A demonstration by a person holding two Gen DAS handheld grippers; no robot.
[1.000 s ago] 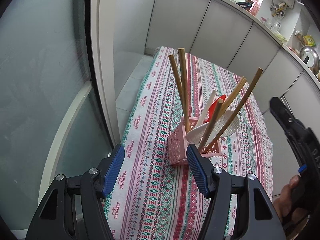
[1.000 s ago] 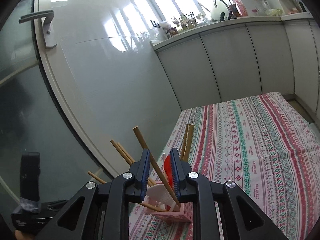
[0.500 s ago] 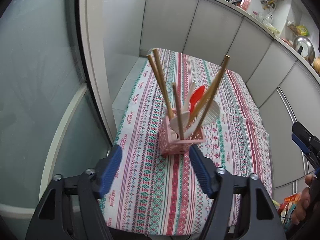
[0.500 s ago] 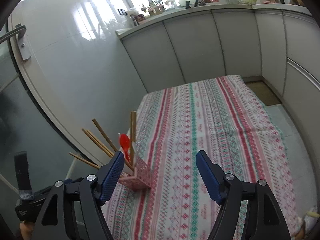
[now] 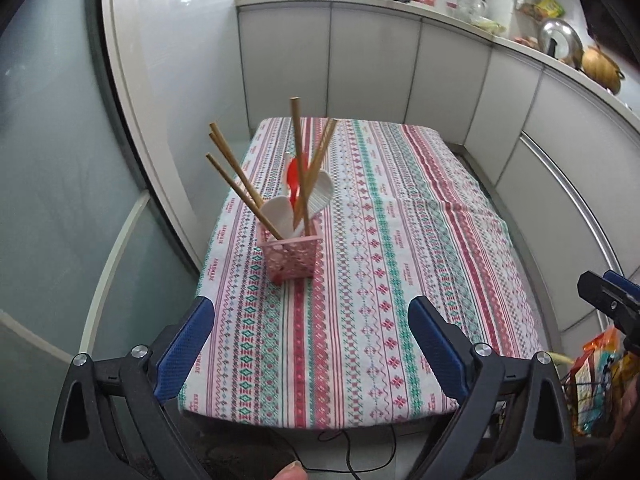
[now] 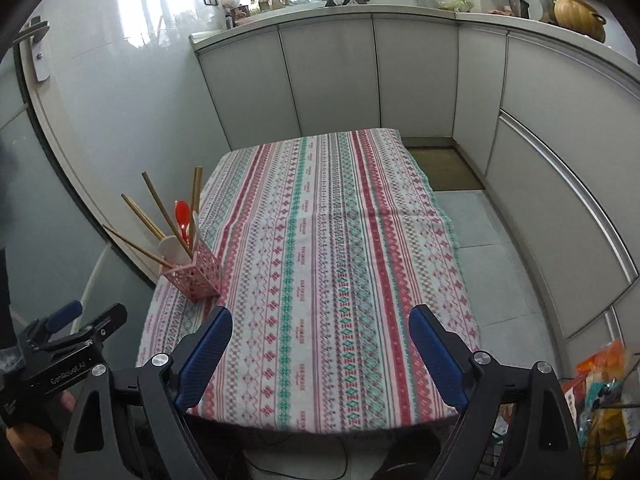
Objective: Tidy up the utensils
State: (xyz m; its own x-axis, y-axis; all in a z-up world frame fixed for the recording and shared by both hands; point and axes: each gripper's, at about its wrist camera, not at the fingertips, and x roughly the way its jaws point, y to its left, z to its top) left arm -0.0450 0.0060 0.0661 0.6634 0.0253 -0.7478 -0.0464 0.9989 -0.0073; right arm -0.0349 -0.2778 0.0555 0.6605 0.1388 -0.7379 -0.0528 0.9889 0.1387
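Note:
A pink lattice utensil holder (image 5: pixel 291 257) stands near the left edge of a table with a striped patterned cloth (image 5: pixel 384 240). It holds several wooden chopsticks (image 5: pixel 240 188), a red spoon (image 5: pixel 294 176) and white spoons (image 5: pixel 276 214). The holder also shows in the right wrist view (image 6: pixel 196 272). My left gripper (image 5: pixel 312 344) is open and empty, back beyond the table's near edge. My right gripper (image 6: pixel 320 350) is open and empty over the near edge. Each gripper shows at the side of the other's view, the right one (image 5: pixel 612 304) and the left one (image 6: pixel 68 336).
White kitchen cabinets (image 6: pixel 360 80) with a crowded counter run behind and to the right of the table. A glass door (image 5: pixel 52 160) stands at the left. Bags (image 6: pixel 600 392) sit on the floor at the right. A cable (image 5: pixel 360 448) lies under the near edge.
My right gripper opened off a chopstick, which now stands in the holder, and both grippers pulled back from the holder to beyond the table's near edge.

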